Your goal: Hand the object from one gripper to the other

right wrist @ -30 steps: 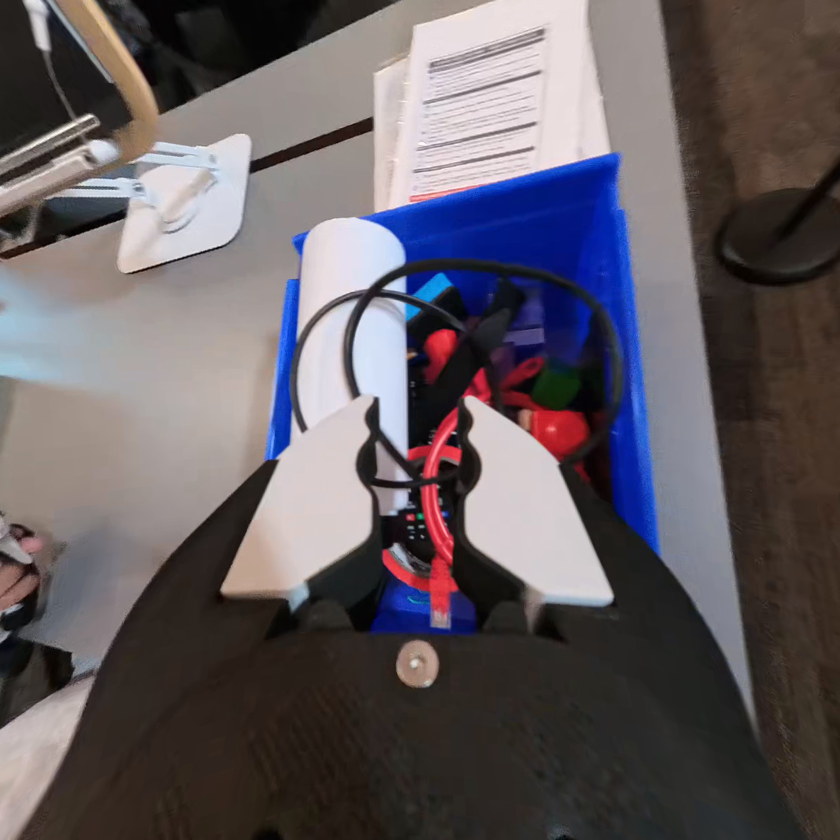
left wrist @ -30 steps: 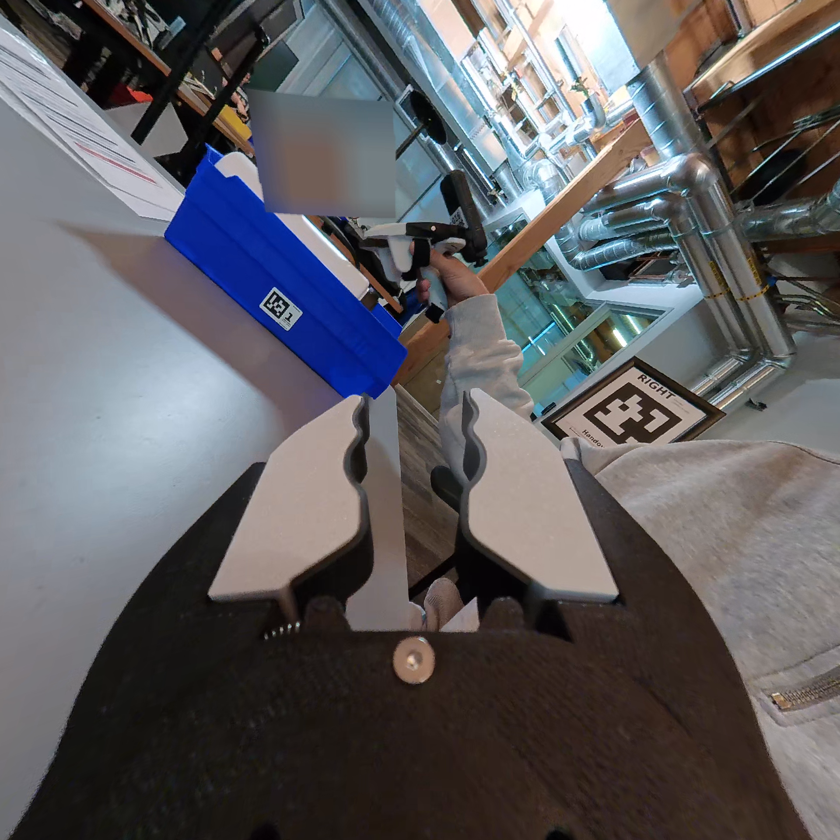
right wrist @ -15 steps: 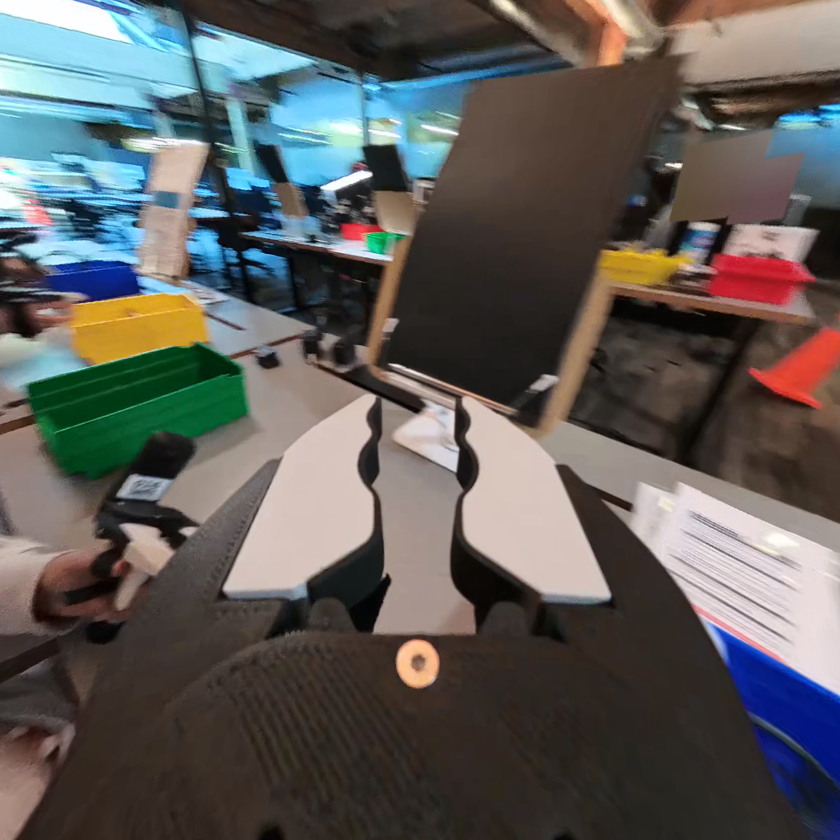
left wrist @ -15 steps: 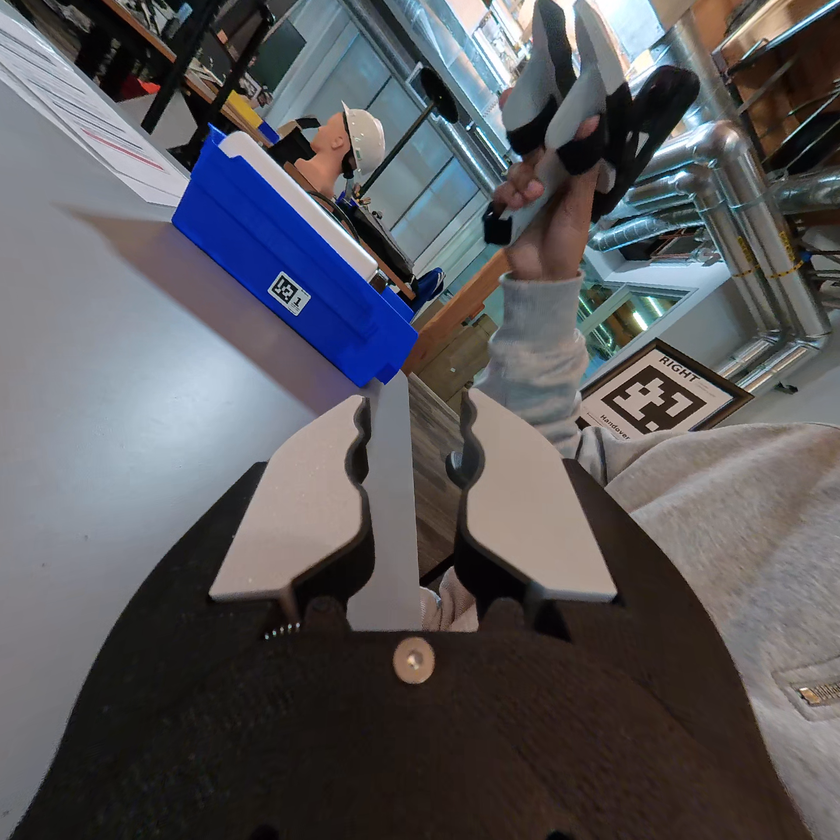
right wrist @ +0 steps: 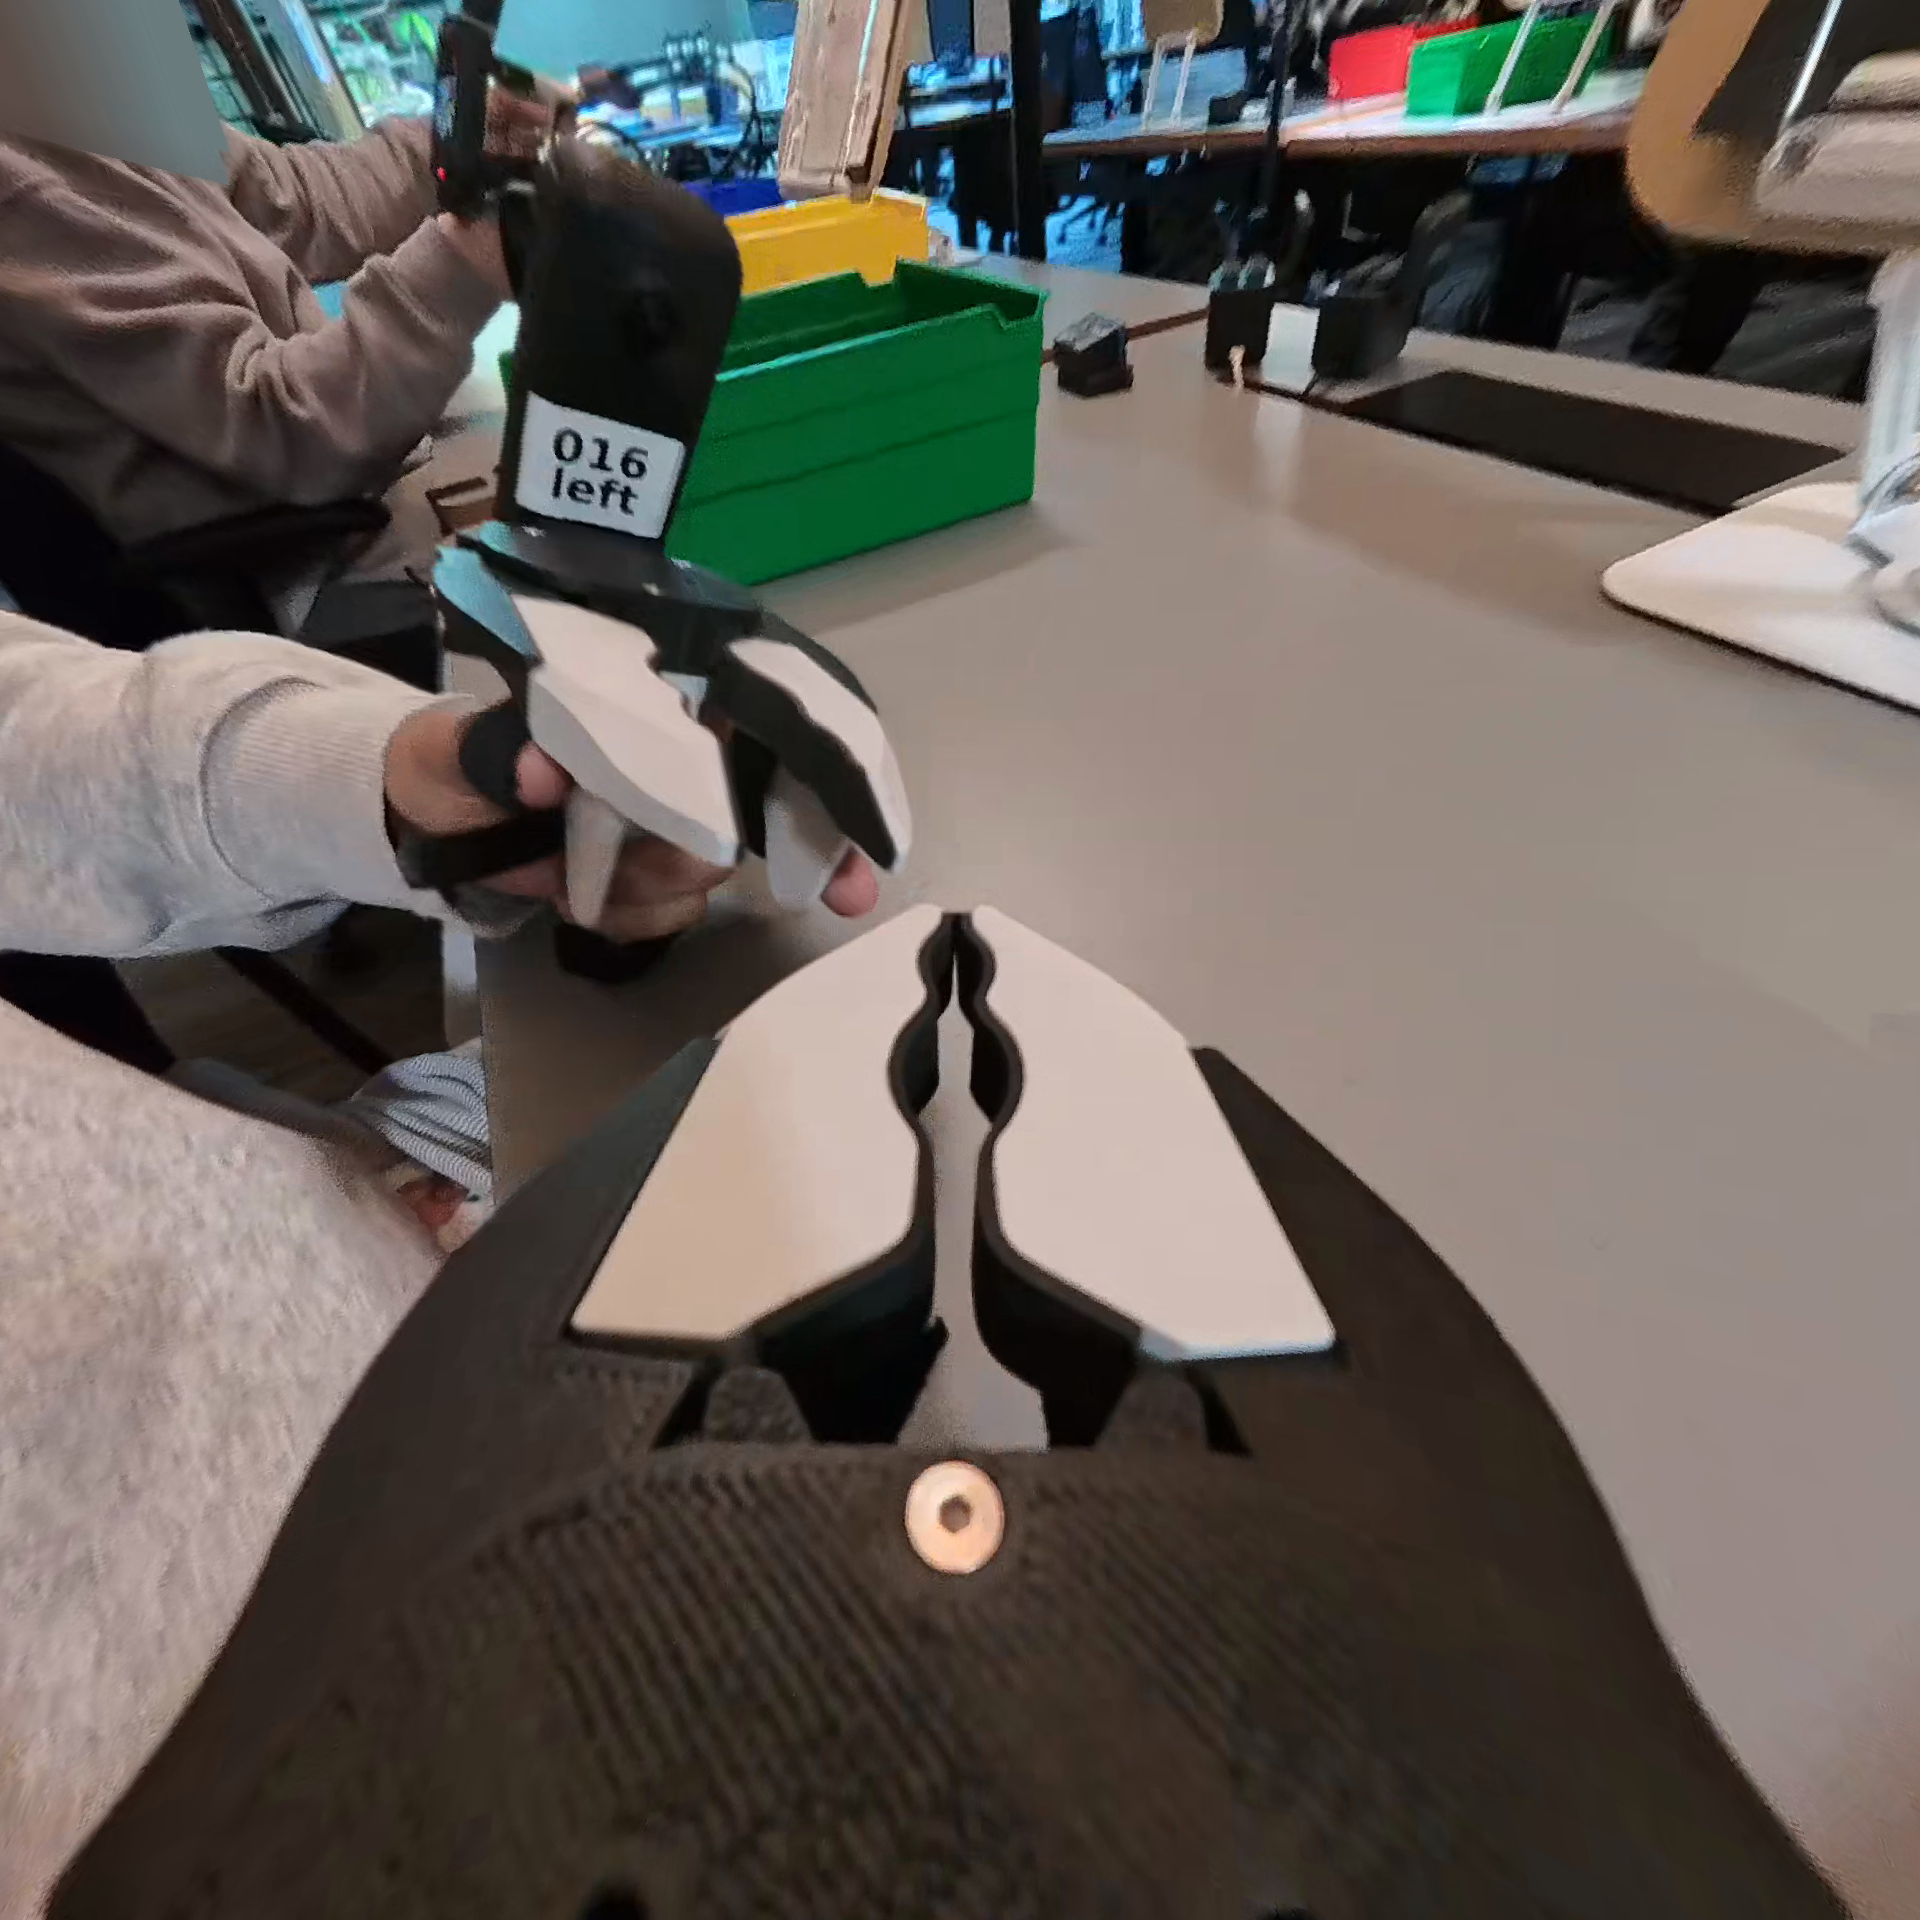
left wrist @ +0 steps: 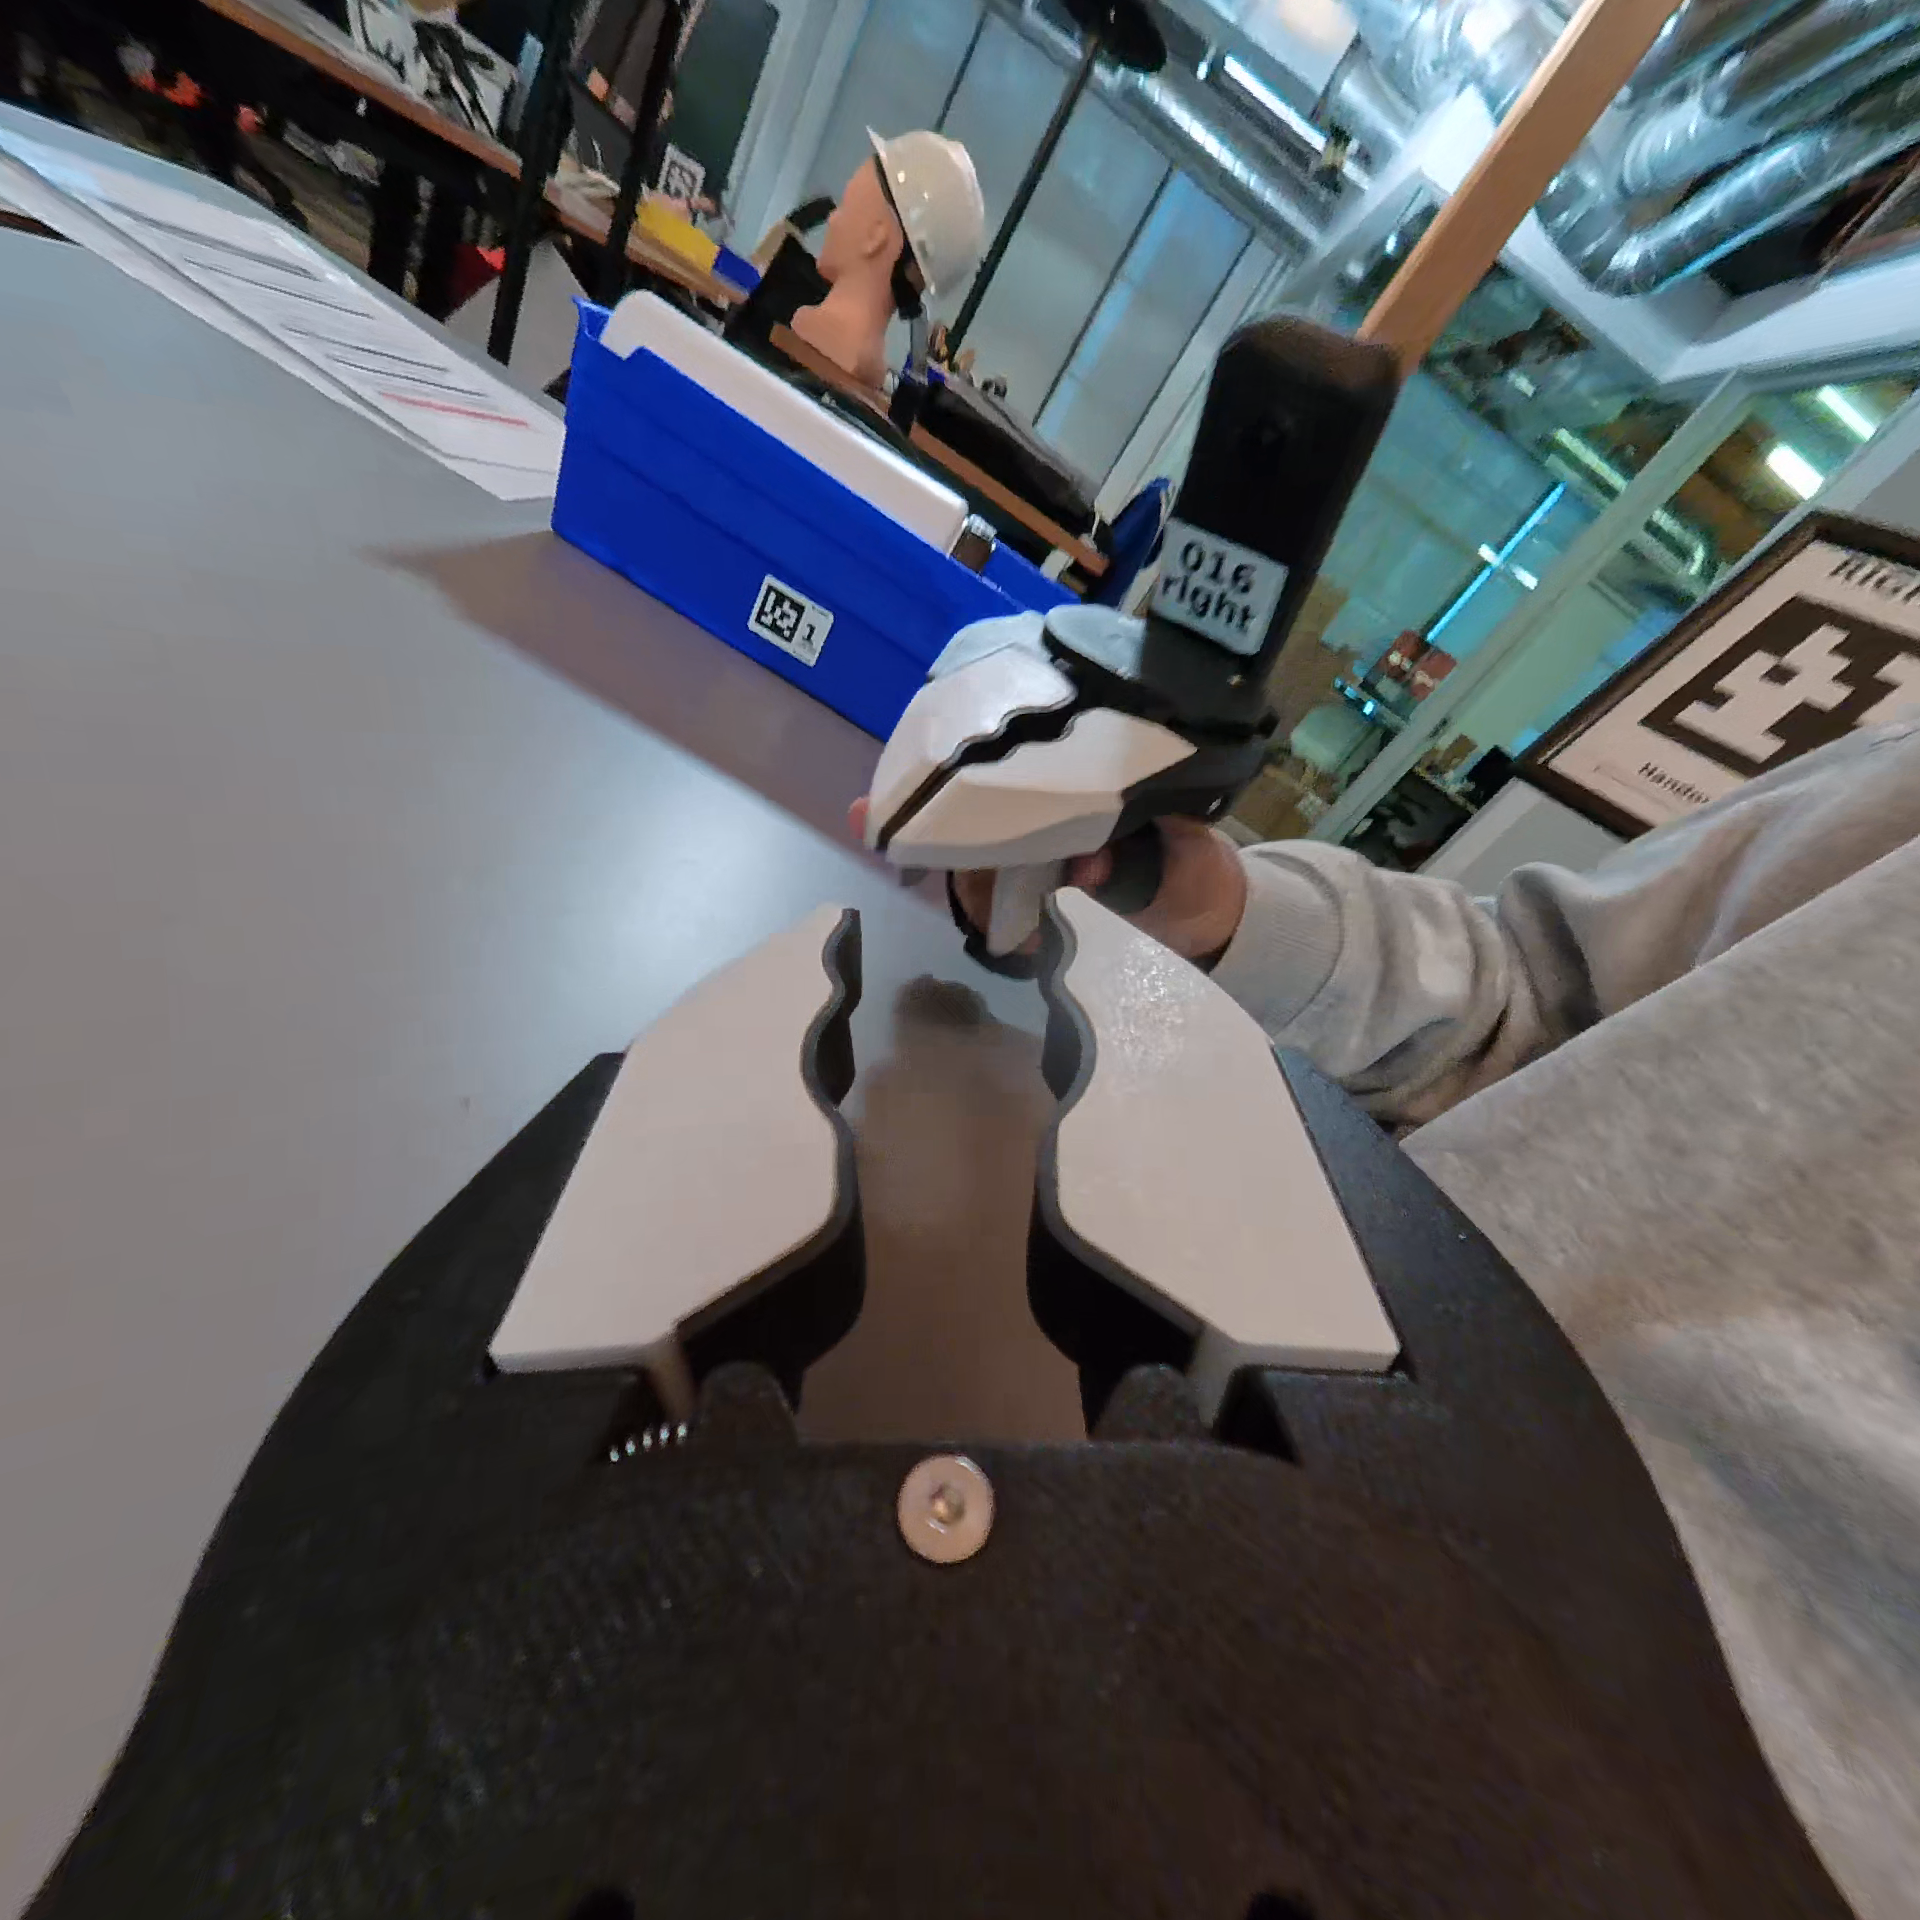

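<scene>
My left gripper (left wrist: 948, 935) is open and empty, low over the grey table (left wrist: 312, 831). My right gripper (right wrist: 956, 920) is shut with nothing between its fingers, also low over the table. The two face each other at the table's front edge, a short way apart. In the left wrist view the right gripper (left wrist: 883, 821) shows just ahead, jaws together. In the right wrist view the left gripper (right wrist: 805, 821) shows ahead to the left, fingers apart. A blue bin (left wrist: 727, 561) stands beyond the right gripper with a white roll (left wrist: 790, 416) in it. I see no loose object on the table.
Printed sheets (left wrist: 312, 322) lie behind the blue bin. A green bin (right wrist: 883, 416) and a yellow bin (right wrist: 831, 239) stand at the far left. A white stand base (right wrist: 1766, 613) is at the right. Another person's sleeve (right wrist: 208, 312) is behind the left gripper. Less than 4 cm separates the two grippers' tips.
My right gripper left the blue bin empty, swung up and came down in front of the left gripper, and its fingers closed. My left gripper levelled out over the table, still open.
</scene>
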